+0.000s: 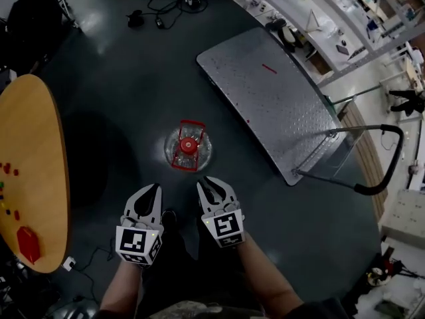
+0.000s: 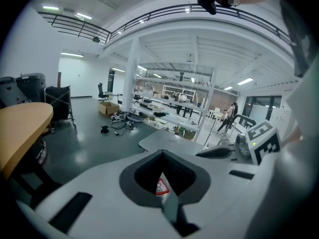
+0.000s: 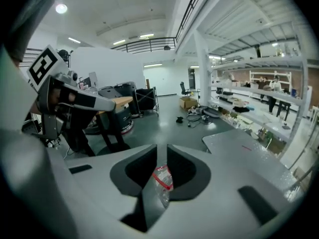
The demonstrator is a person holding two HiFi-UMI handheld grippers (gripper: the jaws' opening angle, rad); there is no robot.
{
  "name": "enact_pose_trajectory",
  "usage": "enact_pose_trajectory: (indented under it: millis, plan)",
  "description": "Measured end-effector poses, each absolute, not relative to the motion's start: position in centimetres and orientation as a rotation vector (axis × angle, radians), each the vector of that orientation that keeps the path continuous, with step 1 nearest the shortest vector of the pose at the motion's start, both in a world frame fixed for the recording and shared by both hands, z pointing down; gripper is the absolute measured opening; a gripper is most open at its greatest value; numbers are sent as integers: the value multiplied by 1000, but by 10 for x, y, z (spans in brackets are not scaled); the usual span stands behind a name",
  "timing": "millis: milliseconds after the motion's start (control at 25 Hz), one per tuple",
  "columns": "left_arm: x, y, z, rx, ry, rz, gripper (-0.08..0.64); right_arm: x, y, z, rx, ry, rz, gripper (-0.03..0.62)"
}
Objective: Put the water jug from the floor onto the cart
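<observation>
A clear water jug (image 1: 188, 146) stands upright on the dark floor (image 1: 113, 78), its long axis vertical and its red cap and carry handle pointing straight up at the head camera, so its body is foreshortened and hard to make out. It sits just ahead of both grippers and left of the flat metal cart (image 1: 265, 98), apart from it. The left gripper (image 1: 149, 195) has its fingers closed tip to tip on nothing, the right gripper (image 1: 212, 190) has its fingers slightly parted and empty, and each gripper view shows only a sliver of the jug.
</observation>
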State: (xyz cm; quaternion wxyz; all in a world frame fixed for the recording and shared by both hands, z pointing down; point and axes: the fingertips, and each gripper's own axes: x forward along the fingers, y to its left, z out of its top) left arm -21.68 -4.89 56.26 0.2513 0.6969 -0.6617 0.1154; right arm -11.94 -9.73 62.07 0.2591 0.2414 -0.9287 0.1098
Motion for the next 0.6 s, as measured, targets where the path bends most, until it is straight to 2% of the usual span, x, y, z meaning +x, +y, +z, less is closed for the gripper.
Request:
enact_pose_trajectory:
  millis: [80,280,600]
  plan:
    - [-222,-49,584,1861,-1801,308,2,-128,-97,643,606,-2492,298,51]
    - [-228,-46,634,1741,-1777,265,2,-139,-95,696,504,-2392,261,54]
    - [-219,-45,684,1708,-1726,342,2,-154,-85,765,315,-2278,224,98]
